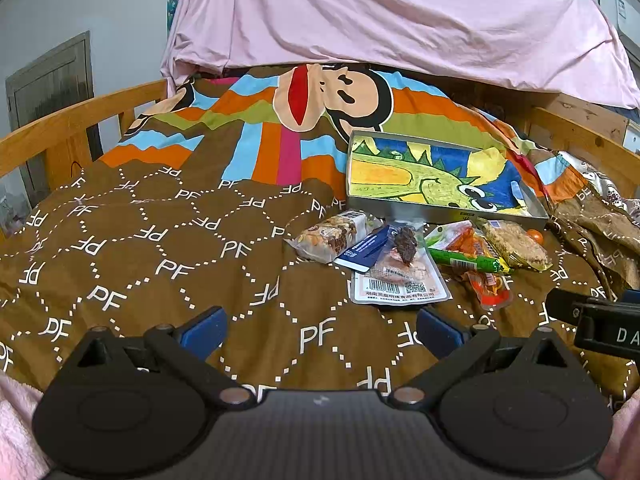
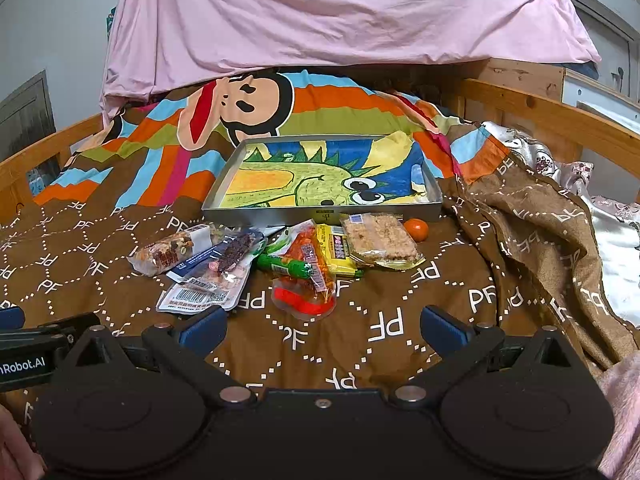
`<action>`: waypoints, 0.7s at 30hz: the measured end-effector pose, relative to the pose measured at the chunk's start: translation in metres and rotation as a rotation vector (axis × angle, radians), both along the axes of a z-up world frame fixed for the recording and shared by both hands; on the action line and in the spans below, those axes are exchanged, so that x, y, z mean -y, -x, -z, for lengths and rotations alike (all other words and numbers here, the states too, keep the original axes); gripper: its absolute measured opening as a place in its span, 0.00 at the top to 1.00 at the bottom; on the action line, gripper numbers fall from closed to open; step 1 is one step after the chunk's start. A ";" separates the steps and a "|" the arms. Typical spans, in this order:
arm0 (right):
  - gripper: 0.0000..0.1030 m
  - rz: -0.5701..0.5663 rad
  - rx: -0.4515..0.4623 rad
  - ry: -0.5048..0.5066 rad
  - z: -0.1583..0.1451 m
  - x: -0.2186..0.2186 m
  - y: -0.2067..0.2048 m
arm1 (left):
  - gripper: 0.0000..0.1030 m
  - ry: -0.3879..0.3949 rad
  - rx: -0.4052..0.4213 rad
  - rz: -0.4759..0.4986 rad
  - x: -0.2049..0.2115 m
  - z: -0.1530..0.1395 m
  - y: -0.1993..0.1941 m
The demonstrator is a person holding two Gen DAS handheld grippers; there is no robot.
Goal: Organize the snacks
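Brown bedding printed with "PF" (image 1: 168, 240) covers the bed and carries everything, with a pink sheet (image 1: 380, 12) hanging behind it. From the left wrist view, my left gripper (image 1: 320, 330) hovers low over the near edge of the bed, its blue fingers spread wide and holding nothing. Ahead of it the snacks (image 1: 420, 252) lie in a loose pile near the middle of the bed, right in front of a shallow metal tray (image 1: 444, 214) with a dinosaur picture inside. The tray has no snack in it.

From the right wrist view, my right gripper (image 2: 322, 328) is also wide and empty, near the same edge. Closest to it lies an orange-red packet (image 2: 304, 284), with a green stick (image 2: 286, 266) across it. A small orange fruit (image 2: 416, 227) sits just beside the tray's front wall.

I judge the sorting is not yet started. The next move calls for a low reach to one top packet, because the packets overlap and are slippery.
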State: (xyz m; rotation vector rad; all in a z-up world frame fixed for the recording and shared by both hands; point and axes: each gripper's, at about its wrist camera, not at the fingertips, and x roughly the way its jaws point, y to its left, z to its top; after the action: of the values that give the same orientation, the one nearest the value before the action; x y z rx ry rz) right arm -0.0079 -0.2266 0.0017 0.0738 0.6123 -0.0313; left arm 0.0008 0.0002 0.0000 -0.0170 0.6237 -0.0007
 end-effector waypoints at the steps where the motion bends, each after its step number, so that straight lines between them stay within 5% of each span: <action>1: 0.01 0.000 0.000 0.000 0.000 0.000 0.000 | 0.00 0.000 -0.001 0.000 0.000 0.000 0.000; 21: 0.01 -0.007 -0.070 -0.031 0.002 0.003 -0.012 | 0.00 0.052 -0.060 0.015 -0.008 0.007 -0.010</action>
State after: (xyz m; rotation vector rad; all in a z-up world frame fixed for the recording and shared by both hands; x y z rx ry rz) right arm 0.0042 -0.2300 0.0000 0.1013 0.6828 -0.0180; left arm 0.0105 0.0086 -0.0067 -0.0629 0.6839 -0.0306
